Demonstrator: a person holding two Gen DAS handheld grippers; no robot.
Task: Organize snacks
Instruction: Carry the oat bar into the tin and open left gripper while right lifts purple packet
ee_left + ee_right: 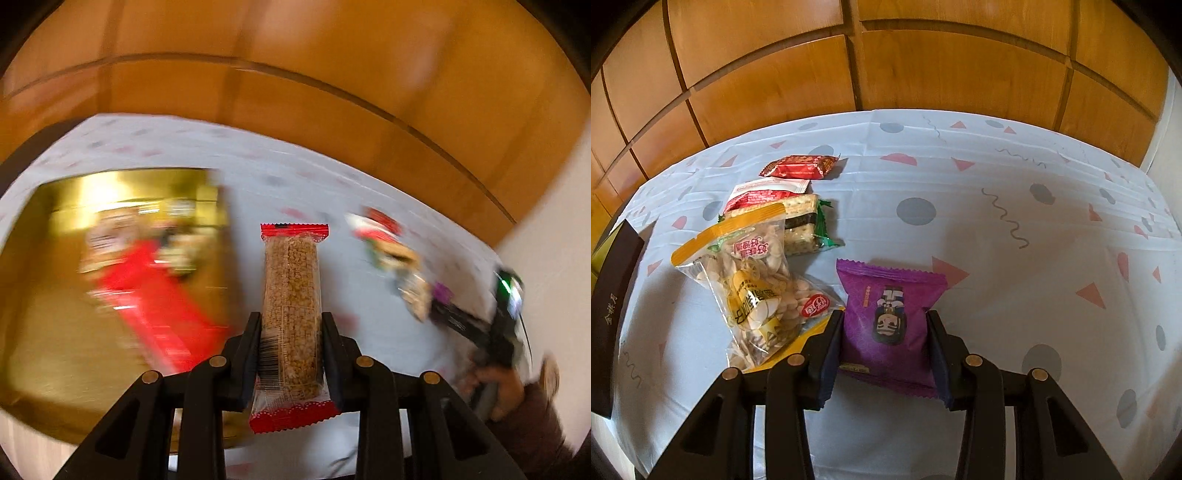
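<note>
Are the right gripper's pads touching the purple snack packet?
Touching. The right wrist view shows both pads of the right gripper pressed against the sides of the purple snack packet, with no gap on either side.

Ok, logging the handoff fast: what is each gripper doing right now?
Left gripper: shut on the grain bar.
Right gripper: shut on the purple snack packet.

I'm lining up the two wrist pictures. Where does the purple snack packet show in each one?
Left wrist view: the purple packet is a blurred spot far right, at the tip of the right gripper.
Right wrist view: purple packet at lower centre, pinched between the jaws.
Shared landmark: the pale patterned tablecloth below the wooden panelling.
</note>
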